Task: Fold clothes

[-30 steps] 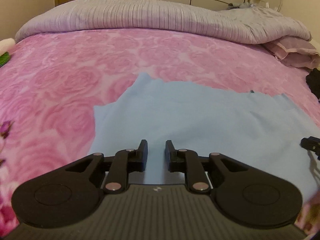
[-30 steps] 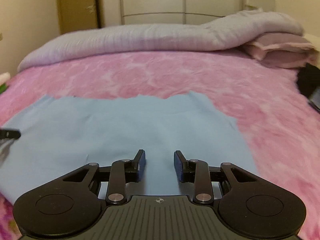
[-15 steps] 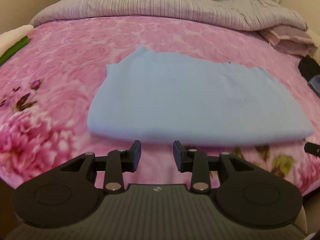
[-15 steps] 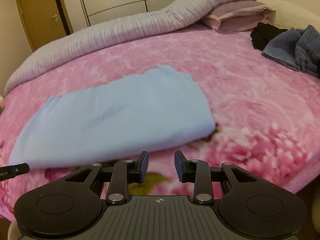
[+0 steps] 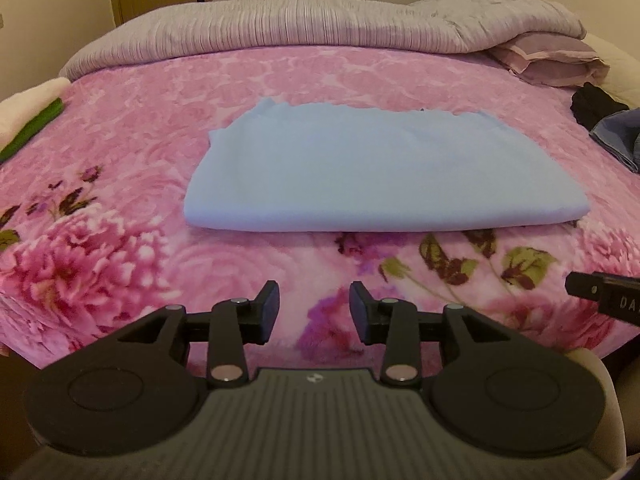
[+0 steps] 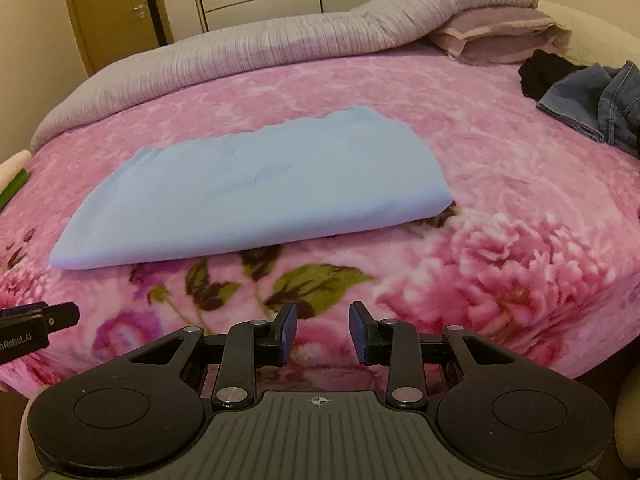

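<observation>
Left wrist view: your left gripper [image 5: 314, 304] hangs over the near edge of the pink floral blanket [image 5: 120, 128], its jaws opening with nothing between them. The folded light-blue cloth [image 5: 380, 168] lies flat mid-bed, well apart from the fingertips, folded edge toward you. A grey quilt [image 5: 300, 24] runs along the far side with a pillow [image 5: 560, 56] at its right end; dark clothing [image 5: 596, 108] sits at the right margin. The tip of your right gripper [image 5: 600, 294] enters from the right. Right wrist view: your right gripper [image 6: 323, 330] stands parted and empty above the blanket's edge. The cloth [image 6: 260, 188] rests ahead and left, untouched. Jeans [image 6: 600, 108] lie far right.
</observation>
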A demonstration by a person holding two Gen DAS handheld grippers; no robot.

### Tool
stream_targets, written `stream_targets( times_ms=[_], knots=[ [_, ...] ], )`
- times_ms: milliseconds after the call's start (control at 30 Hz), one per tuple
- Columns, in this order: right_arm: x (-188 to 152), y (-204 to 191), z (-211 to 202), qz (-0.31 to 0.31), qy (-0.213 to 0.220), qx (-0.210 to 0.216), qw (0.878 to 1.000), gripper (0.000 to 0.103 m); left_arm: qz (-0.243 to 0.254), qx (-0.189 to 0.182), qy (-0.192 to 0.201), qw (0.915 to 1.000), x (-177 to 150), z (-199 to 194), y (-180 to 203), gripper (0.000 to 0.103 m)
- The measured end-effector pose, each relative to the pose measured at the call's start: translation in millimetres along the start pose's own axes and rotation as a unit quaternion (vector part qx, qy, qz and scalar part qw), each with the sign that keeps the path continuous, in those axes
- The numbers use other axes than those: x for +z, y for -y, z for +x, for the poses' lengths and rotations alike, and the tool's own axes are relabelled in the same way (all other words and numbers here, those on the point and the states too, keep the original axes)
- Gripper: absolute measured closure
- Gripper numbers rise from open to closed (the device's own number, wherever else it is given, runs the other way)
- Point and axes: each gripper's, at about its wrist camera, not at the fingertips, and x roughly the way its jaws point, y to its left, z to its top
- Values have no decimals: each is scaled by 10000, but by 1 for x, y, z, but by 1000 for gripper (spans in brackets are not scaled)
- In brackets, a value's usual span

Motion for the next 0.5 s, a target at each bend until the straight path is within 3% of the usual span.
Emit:
stream_targets(
  times_ms=[500],
  knots=[
    [-4, -6, -24, 14, 132, 124, 9998, 70, 106, 80, 164, 9998, -11, -28, 2, 67]
  ],
)
